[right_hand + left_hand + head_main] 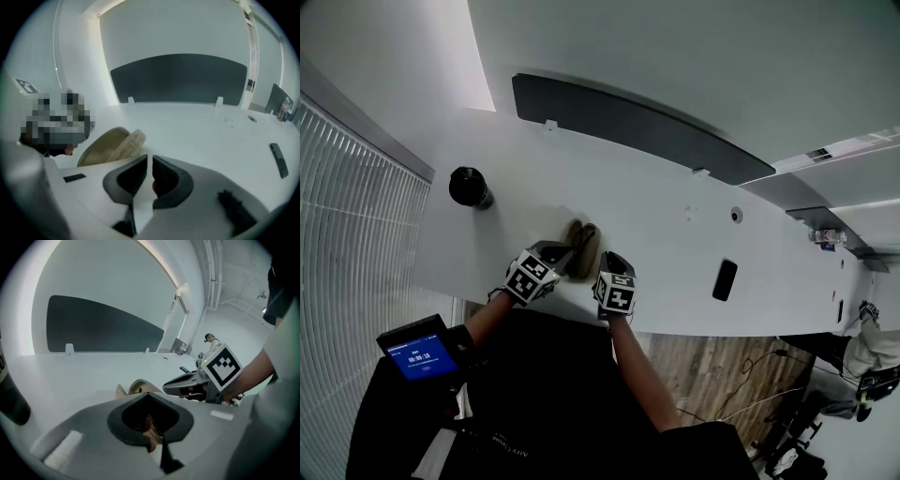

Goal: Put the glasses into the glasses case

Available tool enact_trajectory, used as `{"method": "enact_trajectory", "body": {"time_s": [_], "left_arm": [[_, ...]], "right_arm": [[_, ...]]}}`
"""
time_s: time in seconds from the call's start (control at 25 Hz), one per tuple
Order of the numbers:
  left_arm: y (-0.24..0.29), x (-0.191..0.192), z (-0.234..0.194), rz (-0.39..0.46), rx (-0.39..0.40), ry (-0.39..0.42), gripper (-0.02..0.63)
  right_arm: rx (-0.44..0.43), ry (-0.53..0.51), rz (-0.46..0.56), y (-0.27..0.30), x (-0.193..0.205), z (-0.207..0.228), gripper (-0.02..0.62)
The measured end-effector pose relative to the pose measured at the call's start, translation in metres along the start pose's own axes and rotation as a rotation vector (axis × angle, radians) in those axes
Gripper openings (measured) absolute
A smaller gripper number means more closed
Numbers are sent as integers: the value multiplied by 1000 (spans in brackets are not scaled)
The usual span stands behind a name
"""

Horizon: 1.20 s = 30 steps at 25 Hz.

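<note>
The tan shell-shaped glasses case (581, 249) lies open, looking empty, at the white table's (656, 216) near edge, while the left gripper (149, 399) pinches a thin brown bit (153, 427), maybe the glasses still to go in, and the right gripper (150, 161) is nearly closed on nothing.

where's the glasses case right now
In the head view the open tan glasses case lies near the table's front edge, between the left gripper and right gripper.

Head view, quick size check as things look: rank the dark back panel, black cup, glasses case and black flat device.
1. dark back panel
2. glasses case and black cup: too alike to rank
3. black flat device, smallest
</note>
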State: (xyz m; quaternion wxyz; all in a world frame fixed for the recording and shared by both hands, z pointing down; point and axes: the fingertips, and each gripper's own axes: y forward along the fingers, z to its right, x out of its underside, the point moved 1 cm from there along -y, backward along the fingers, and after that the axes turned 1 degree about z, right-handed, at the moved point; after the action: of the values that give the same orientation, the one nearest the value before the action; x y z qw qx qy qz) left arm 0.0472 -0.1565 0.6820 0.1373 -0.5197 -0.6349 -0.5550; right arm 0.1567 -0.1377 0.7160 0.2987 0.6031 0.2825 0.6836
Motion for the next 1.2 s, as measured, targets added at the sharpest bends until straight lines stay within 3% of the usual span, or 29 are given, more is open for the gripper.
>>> {"method": "enact_trajectory", "body": {"time_s": [0.12,0.2,0.36,0.48,0.68,0.92,1.2], "left_arm": [[-18,-9,-22,82,-68,-68,6],[-27,-5,-42,103,-127,-130,6],[-17,34,-62,8,-164,-211,6],[1,45,-53,-50,-120,-204,6],[5,38,-40,-38,-80,-208,6],[9,15,-20,-3,-22,-163,6],[19,4,1,-5,29,-101,6]], "right_arm": [[20,24,83,-16,-24,6,38],[3,-14,126,-24,-39,-2,38],[-63,-180,106,-19,-44,-34,38],[-24,-243,22,-11,-28,-32,38],[15,-234,-91,6,8,-18,38],[-54,-202,-132,21,28,-16,38],[-40,-150,-158,24,36,-9,35]]}}
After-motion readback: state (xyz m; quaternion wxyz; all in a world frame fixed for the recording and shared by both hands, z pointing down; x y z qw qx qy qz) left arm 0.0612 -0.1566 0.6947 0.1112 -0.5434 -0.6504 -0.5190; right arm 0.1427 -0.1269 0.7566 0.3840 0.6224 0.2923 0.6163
